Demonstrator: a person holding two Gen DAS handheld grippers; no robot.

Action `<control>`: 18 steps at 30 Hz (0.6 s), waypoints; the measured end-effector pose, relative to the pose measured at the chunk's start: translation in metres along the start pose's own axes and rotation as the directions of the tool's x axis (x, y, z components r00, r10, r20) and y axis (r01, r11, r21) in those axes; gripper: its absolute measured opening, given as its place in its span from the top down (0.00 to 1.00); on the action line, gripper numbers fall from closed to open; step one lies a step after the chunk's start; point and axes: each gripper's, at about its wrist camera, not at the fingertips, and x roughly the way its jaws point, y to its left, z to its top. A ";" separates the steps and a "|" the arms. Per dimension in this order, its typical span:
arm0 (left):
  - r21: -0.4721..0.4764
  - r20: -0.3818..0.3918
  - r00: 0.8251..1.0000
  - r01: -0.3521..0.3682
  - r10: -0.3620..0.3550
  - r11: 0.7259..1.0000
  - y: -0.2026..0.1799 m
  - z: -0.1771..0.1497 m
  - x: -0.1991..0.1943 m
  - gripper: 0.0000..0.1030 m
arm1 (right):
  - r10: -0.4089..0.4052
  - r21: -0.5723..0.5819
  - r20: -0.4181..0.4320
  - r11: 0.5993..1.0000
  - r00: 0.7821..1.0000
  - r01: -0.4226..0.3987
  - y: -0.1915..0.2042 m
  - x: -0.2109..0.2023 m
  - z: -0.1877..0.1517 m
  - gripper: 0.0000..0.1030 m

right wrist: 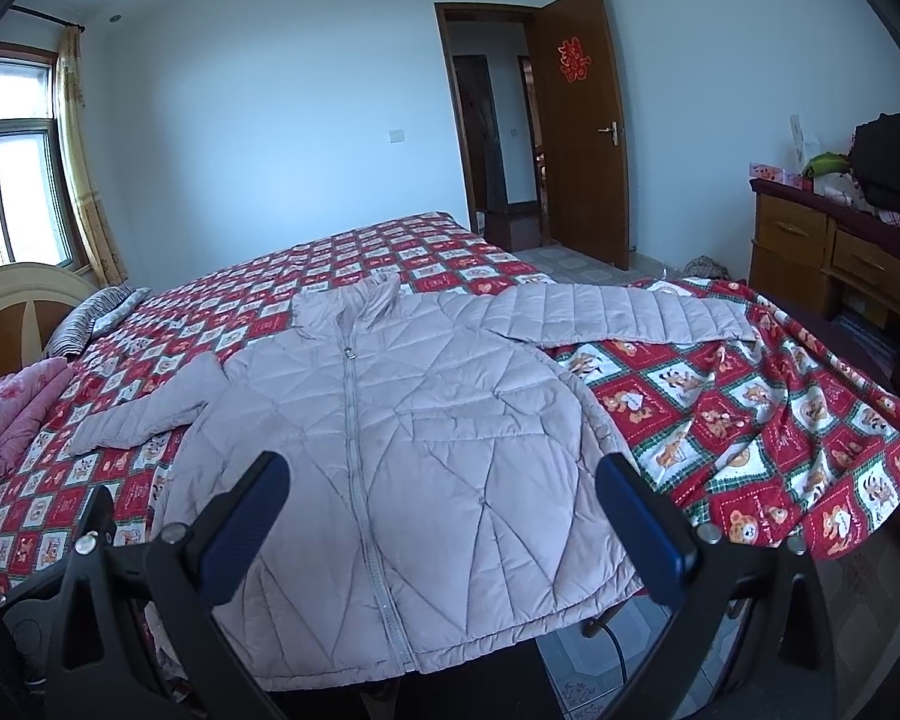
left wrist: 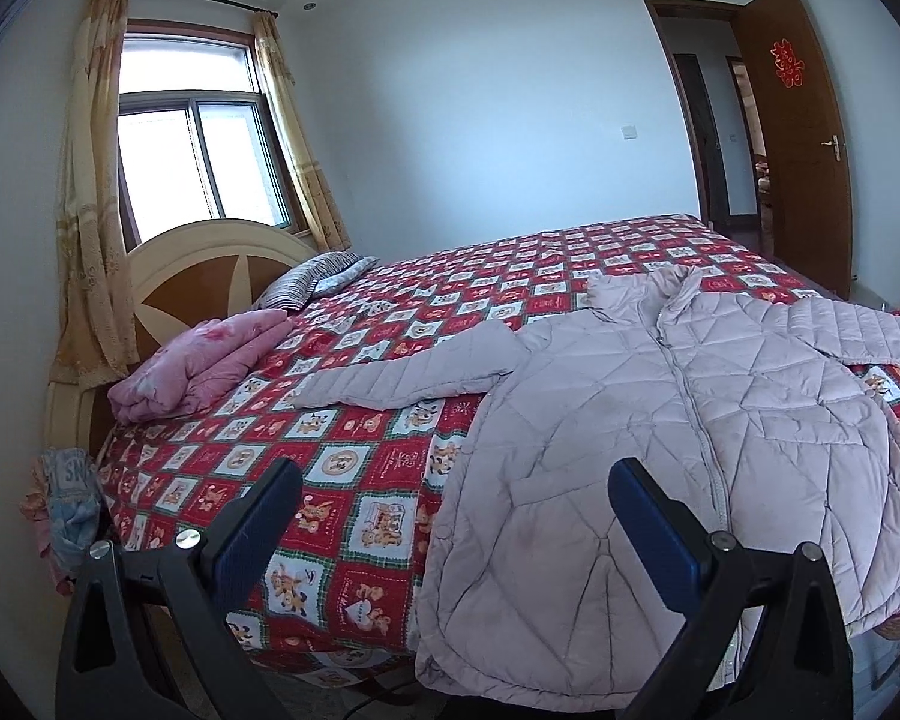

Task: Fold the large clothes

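Jacket (right wrist: 426, 450) is what I'm here to fold: a pale quilted puffer, zipped up, lying front-up across the near edge of the bed (right wrist: 750, 420), with its hem spilling over that edge toward me. Both my grippers hang just short of the hem, empty. The left gripper (left wrist: 456, 516) has its jaws spread wide with nothing between them, and the right gripper (right wrist: 444, 510) is just as wide and also holds nothing.

I judge the jacket light and soft, puffy enough to spring back when pressed, with a smooth shell that could slide out of a shallow pinch. I'd bite deep on a seamed part, the hem corners or the cuffs, rather than the slick quilted panels.

Further in, the left sleeve (left wrist: 402, 378) lies flat toward the head of the bed, and the right sleeve (right wrist: 624, 306) stretches toward the foot-end corner. The collar (right wrist: 372, 294) stands up at the far end, near the middle of the bed. Beyond it the bed is bare up to its far edge
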 end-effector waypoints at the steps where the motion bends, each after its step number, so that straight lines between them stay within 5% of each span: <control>1: 0.000 -0.002 1.000 0.000 0.000 1.000 0.000 -0.001 0.000 0.01 | 0.001 -0.002 0.000 1.000 1.000 -0.001 0.001 0.000 0.000 0.00; 18: -0.021 -0.011 0.997 0.077 -0.077 0.997 -0.003 -0.003 -0.004 0.01 | 0.004 -0.004 -0.002 1.000 1.000 -0.004 0.005 -0.002 0.000 0.00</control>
